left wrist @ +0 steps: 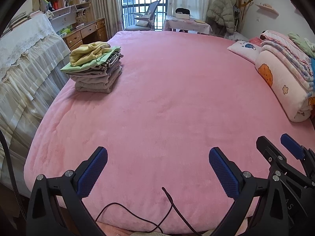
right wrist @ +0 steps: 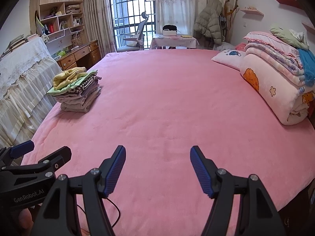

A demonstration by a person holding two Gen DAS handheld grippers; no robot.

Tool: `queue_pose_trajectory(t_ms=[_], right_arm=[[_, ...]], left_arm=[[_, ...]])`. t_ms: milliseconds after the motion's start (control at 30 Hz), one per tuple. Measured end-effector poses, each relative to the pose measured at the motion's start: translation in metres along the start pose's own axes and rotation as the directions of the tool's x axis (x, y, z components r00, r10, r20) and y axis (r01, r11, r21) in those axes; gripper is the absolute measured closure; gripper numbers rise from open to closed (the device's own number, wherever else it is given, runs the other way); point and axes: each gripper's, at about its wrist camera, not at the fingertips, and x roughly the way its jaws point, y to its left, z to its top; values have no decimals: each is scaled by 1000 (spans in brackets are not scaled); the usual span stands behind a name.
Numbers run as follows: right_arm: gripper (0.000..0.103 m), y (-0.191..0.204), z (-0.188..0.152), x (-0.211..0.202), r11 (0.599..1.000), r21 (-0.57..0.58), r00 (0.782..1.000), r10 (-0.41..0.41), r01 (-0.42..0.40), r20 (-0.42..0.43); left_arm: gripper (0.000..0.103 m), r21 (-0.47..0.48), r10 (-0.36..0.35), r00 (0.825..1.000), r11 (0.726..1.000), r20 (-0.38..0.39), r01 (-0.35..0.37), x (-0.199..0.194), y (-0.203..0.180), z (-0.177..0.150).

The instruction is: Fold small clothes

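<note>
Left wrist view: the left gripper (left wrist: 158,159) is held low over the near edge of the bed (left wrist: 167,90) with its blue-padded fingers spread wide and nothing between them, and the right gripper (right wrist: 158,157), seen in its own view, is likewise spread and empty just beside it. A thin dark cable (left wrist: 169,200) is draped over the near edge of the bed directly below the left gripper; it could be snagged by a finger if the gripper is lowered or swept forward, and dragged across the bed. No loose garment is seen on the bed near either gripper. The only small clothes in view are a stack of clothes (left wrist: 95,68) at the far left side of the bed, well apart from both grippers, with a crumpled yellow garment (left wrist: 88,53) lying unfolded on top. That stack is judged to be at risk: it sits close to the left edge of the bed, so a one-sided pull on the yellow garment could tip the folded layers or carry them over the edge. A rolled quilt (left wrist: 283,86) lies along the right side of the bed, well apart from the stack.
</note>
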Motion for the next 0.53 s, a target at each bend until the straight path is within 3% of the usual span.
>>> queue_pose_trajectory(t_ms=[533], right_arm=[[35,-7,5,3,1000,18,1000,-15,14,22]], left_arm=[[1,10,0,1000,1000,0,0,2,-1,1]])
